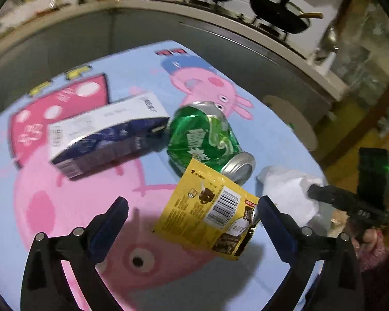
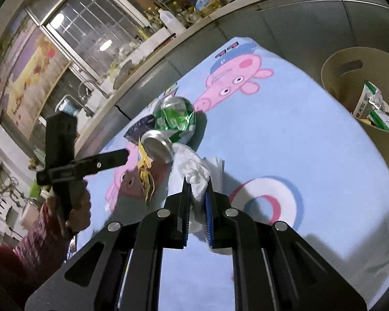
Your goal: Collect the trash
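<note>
On the cartoon blanket [image 1: 147, 59], left of the crushed green can [image 1: 205, 137], lay a carton [image 1: 103, 134]. Just below the can, a yellow wrapper [image 1: 210, 212] sat between the left gripper's [image 1: 192, 223] wide-open jaws, untouched. Right of the can, the right gripper [image 2: 197, 194] was clenched on white tissue [image 2: 194, 173].

- Dented green can [image 1: 205, 134]: glossy metal, bare silver base.
- Yellow wrapper [image 1: 210, 223]: shiny, creased plastic film.
- Box [image 1: 103, 134]: smooth printed card.
- White tissue [image 2: 194, 178]: soft, crumpled paper.
- Cartoon-print blanket [image 2: 298, 134]: matt cloth.
- Bin [image 2: 332, 77]: matt beige plastic.
</note>
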The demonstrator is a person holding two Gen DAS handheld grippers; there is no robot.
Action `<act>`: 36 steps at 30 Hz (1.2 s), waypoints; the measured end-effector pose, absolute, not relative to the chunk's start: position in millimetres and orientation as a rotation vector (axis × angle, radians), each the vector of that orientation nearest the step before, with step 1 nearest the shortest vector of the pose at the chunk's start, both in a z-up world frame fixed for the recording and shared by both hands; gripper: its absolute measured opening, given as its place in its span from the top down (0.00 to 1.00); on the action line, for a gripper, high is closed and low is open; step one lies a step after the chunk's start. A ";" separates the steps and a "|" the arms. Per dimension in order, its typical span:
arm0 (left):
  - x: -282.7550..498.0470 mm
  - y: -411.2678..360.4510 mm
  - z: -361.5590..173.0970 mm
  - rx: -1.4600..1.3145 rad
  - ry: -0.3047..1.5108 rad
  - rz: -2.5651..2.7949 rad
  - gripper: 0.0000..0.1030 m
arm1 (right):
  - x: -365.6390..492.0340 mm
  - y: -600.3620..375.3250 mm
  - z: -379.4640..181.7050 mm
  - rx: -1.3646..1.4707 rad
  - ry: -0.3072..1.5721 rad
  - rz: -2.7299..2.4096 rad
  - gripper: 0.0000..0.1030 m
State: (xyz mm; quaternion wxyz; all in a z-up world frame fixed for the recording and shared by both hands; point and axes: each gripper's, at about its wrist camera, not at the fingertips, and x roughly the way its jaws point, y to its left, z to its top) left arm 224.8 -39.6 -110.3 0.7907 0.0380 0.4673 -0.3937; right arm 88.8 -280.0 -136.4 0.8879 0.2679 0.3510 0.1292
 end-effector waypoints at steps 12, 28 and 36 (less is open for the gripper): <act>219.6 -29.0 -139.4 -0.066 1.080 -1.111 0.58 | 90.6 -242.3 -138.2 0.521 0.813 0.233 0.91; 154.8 -53.0 -121.5 -0.199 1.079 -1.161 0.98 | 78.2 -273.1 -144.6 0.621 0.762 0.189 0.91; 140.4 -91.2 -130.3 -0.089 1.142 -1.118 0.81 | 75.6 -268.9 -155.7 0.633 0.772 0.222 0.91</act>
